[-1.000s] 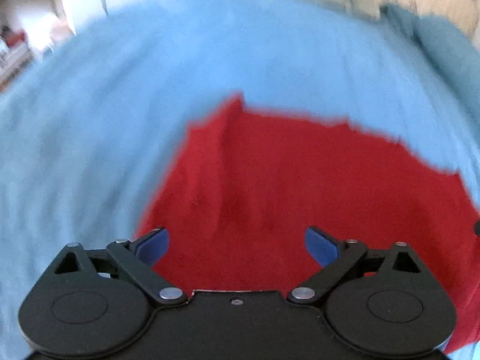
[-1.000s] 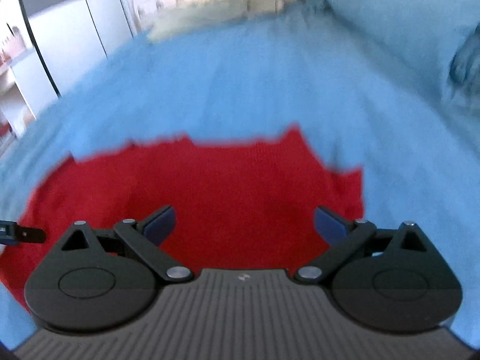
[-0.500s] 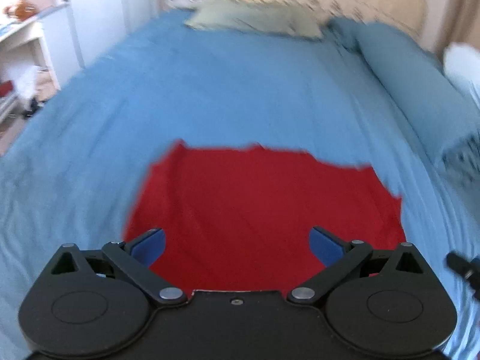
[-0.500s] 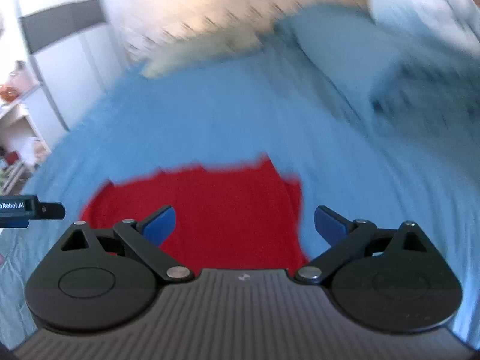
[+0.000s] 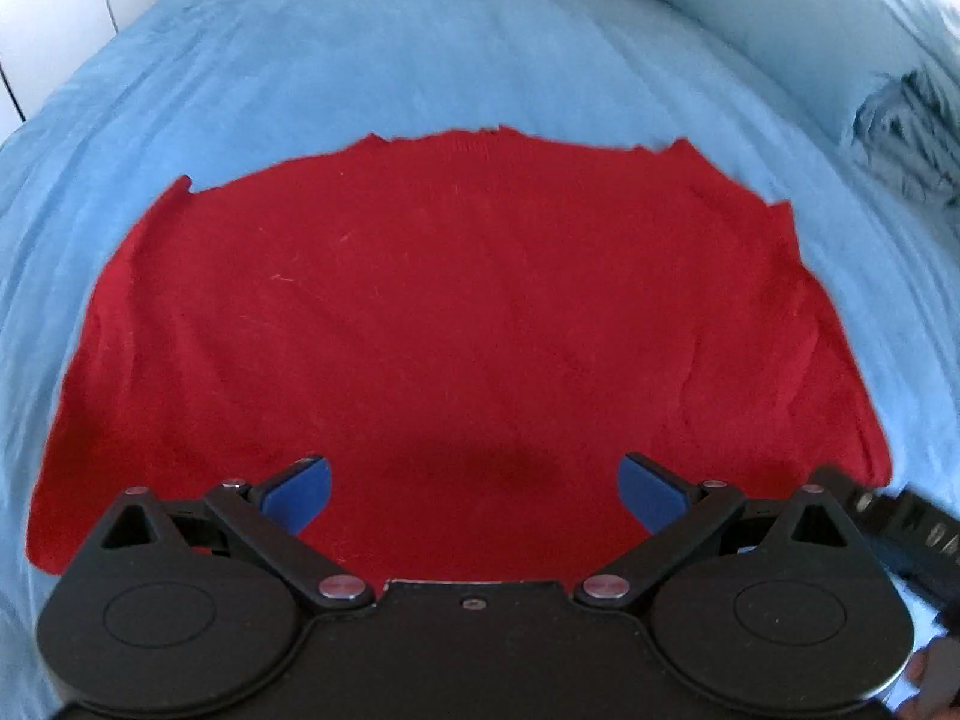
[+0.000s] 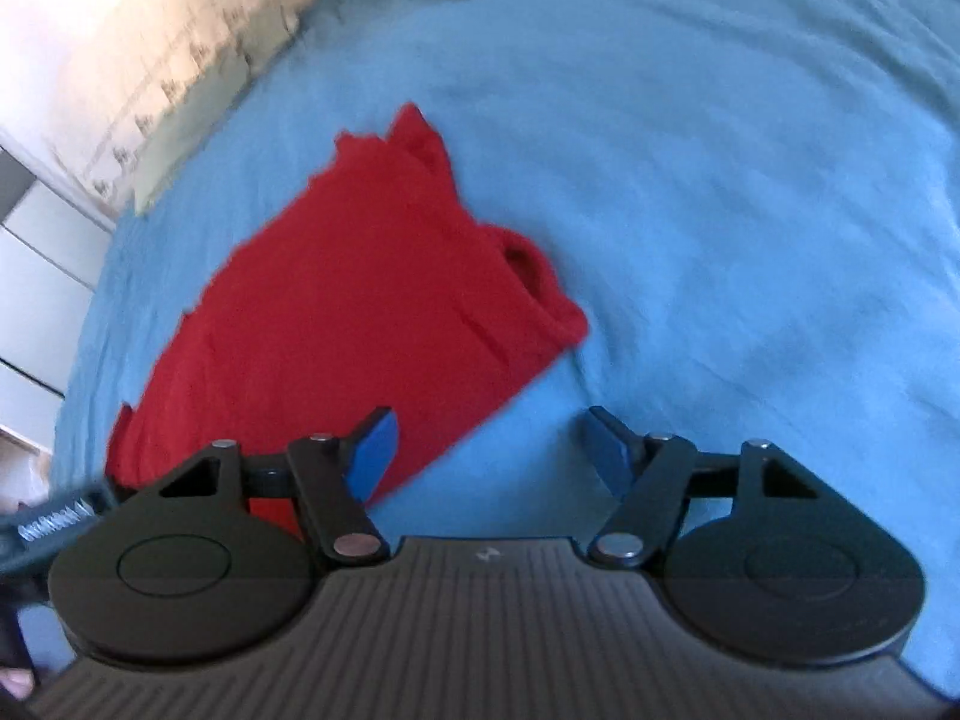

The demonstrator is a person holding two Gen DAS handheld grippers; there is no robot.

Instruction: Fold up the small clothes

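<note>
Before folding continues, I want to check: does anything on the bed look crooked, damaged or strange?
Nothing is damaged. The red garment lies mostly flat on the blue bedcover, but its sleeve cuff at the edge bulges up and stands open instead of lying smooth.

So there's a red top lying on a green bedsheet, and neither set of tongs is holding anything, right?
Not quite: the bedsheet is blue, not green, as the left wrist view shows. The rest holds: the red top lies on it, and neither the left tongs nor the right tongs hold anything.
</note>
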